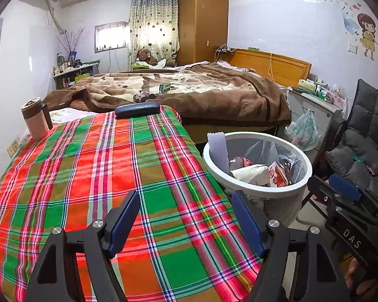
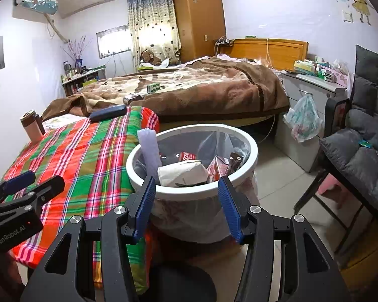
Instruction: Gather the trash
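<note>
While both claws, the left gripper (image 1: 186, 222) and right gripper (image 2: 187, 207), stand apart and empty, the trash bin (image 2: 201, 193) sits beside the plaid table (image 1: 88, 176); its paper looks light and soft, maybe crumpled, so pinch the top.

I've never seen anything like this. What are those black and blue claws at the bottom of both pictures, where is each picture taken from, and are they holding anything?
Each claw is a hand-held gripper a person carries, with a camera looking along its fingers. One picture looks out from the left hand-held gripper, over a plaid cloth bearing a mug and a dark case. The other looks out from the right hand-held gripper, facing a white trash bin already holding rubbish. Both grippers stand open and hold nothing.
</note>
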### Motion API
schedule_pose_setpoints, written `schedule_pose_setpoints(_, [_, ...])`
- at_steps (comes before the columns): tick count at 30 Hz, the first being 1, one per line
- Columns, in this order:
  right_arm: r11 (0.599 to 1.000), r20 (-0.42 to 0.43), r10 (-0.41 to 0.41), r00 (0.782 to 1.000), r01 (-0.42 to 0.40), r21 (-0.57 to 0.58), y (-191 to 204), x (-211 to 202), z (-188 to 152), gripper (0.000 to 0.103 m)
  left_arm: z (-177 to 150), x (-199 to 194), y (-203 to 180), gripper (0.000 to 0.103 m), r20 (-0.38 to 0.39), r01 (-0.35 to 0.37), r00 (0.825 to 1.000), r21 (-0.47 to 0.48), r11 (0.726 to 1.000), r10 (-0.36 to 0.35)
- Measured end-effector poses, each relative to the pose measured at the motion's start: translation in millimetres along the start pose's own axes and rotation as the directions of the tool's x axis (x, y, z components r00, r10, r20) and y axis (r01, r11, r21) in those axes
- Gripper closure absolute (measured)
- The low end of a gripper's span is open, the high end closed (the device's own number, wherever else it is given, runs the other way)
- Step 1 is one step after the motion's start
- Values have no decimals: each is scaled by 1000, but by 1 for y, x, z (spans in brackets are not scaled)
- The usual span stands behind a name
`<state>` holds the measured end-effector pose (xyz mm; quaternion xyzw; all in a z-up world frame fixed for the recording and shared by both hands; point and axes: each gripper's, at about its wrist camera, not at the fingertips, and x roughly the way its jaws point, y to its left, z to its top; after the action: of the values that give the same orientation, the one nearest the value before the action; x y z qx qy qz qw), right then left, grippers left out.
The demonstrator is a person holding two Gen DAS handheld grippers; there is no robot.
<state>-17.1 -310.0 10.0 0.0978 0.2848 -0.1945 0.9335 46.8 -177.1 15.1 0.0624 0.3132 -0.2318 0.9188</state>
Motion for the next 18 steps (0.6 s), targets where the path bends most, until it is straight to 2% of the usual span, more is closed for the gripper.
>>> schedule_pose_setpoints(18, [1000,0,5,1000,-5,-3,5,-1,-1,50,-2,-2,-1,28,4,-4,1000,5,1000,4])
